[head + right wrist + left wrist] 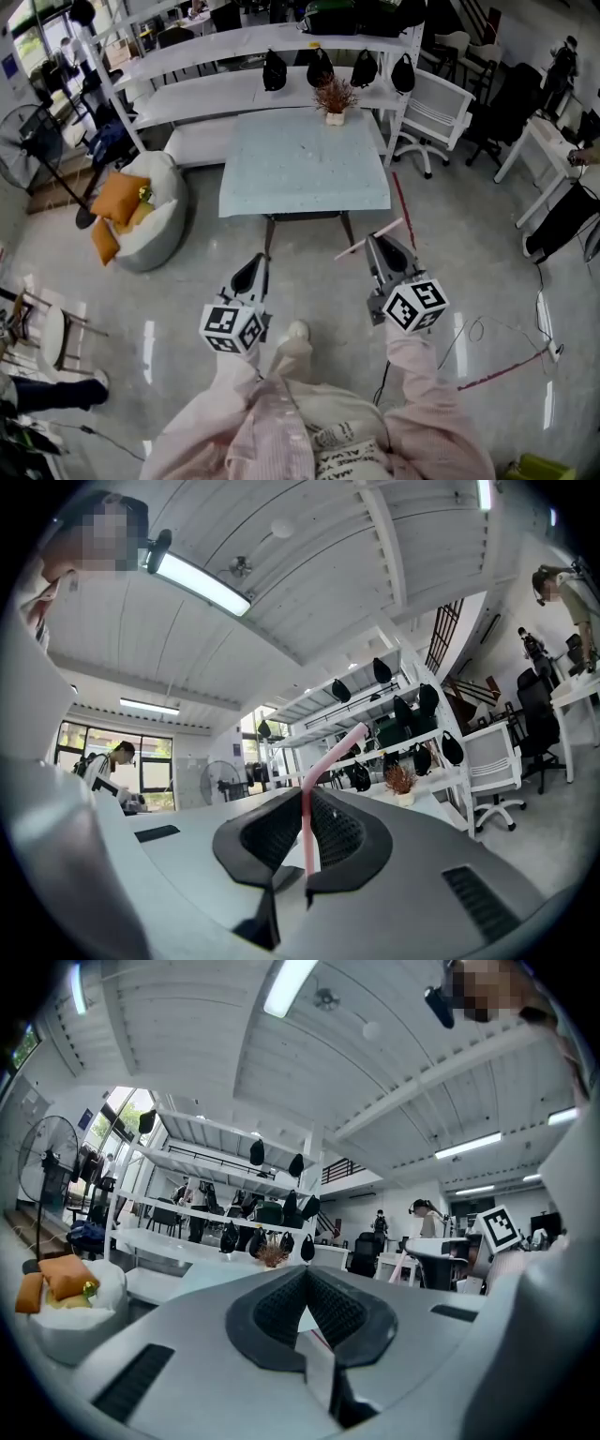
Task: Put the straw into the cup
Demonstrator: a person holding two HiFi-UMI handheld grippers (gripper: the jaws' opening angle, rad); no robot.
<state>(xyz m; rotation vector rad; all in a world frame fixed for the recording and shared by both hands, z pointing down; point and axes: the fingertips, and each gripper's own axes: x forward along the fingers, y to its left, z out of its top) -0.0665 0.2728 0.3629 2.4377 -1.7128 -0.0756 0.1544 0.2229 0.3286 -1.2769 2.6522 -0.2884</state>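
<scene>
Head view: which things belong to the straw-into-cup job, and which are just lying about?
Job: pink straw, clamped in the right tool; left tool, shut and empty. No cup in view.

Lying about: table, potted plant on it, beanbag, fan, white chair.

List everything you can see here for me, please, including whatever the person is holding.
table: one, pale blue-green top, centre of the floor ahead
potted plant: one, reddish-brown in a white pot, at the table's far edge
bags: four, black, hanging in a row on the shelving
shelving: one unit, white, behind the table
beanbag: one, white, left of the table
cushions: at least two, orange, on the beanbag
chair: one, white, right of the table
fan: one, black, far left
straw: one, pink, bent, between the right gripper's fingers
left gripper: one, grey, fingers together, empty
right gripper: one, grey, closed on the straw
sleeves: two, pale pink, bottom
</scene>
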